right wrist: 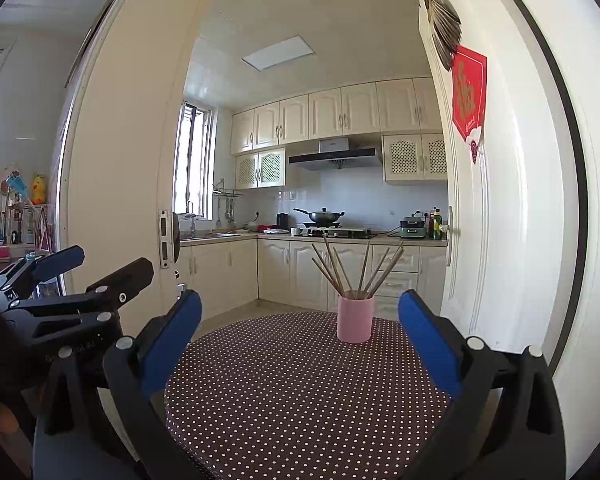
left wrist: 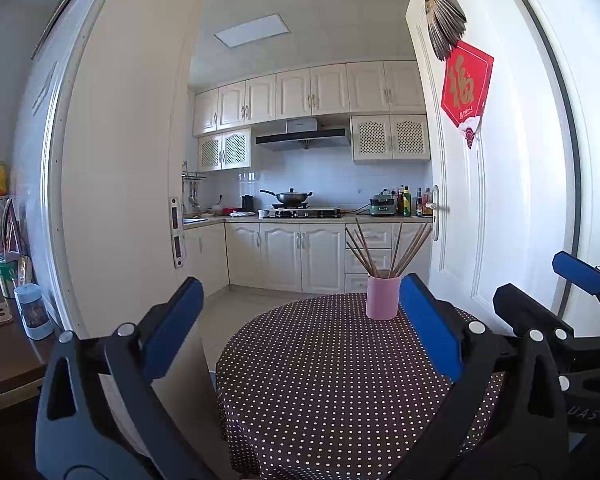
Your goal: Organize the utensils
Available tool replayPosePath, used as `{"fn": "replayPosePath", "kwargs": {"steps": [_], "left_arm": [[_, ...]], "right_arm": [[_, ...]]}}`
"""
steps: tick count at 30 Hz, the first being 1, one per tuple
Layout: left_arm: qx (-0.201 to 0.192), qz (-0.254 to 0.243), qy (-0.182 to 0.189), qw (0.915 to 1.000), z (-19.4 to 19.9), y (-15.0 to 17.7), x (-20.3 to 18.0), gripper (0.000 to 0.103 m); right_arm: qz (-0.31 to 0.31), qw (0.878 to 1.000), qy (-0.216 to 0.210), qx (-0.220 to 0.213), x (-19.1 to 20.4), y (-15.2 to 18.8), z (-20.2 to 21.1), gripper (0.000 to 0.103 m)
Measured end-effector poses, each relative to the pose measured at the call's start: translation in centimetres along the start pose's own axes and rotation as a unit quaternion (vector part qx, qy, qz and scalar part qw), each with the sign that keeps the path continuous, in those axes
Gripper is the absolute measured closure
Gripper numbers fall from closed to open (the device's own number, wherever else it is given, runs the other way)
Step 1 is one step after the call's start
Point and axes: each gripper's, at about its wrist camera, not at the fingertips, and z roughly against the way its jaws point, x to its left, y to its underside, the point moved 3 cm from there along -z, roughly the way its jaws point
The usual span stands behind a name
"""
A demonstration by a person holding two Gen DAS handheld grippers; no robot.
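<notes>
Table: a round table (right wrist: 284,392) under a dark polka-dot cloth; its visible surface holds only the cup.
Pink cup: the pink cup (right wrist: 355,319) stands upright toward the far side of the table, ahead of both grippers.
Chopsticks: a bundle of chopsticks (right wrist: 354,270) stands in the cup, fanned out and leaning to either side (I cannot count them reliably).
Left gripper: the left gripper (left wrist: 300,320) has its blue pads spread wide with nothing between them; it hangs above the near edge of the table, well apart from the cup.
Right gripper: the right gripper (right wrist: 300,332) is likewise spread wide and carries nothing, held just beside the left one.
Done: every utensil in view already sits in the cup, and none lies loose on the cloth.
Left: judging by this, little or nothing remains, unless loose utensils lie out of view.
</notes>
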Motion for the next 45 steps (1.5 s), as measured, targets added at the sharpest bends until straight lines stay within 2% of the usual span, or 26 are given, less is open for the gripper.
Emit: {"fn": "replayPosePath", "kwargs": {"steps": [45], "left_arm": [[0.011, 0.005, 0.003, 0.9999, -1.6, 1.2, -1.0, 0.007]], "right_arm": [[-0.022, 1.0, 0.006, 0.011, -0.2, 1.1, -1.1, 0.008]]}}
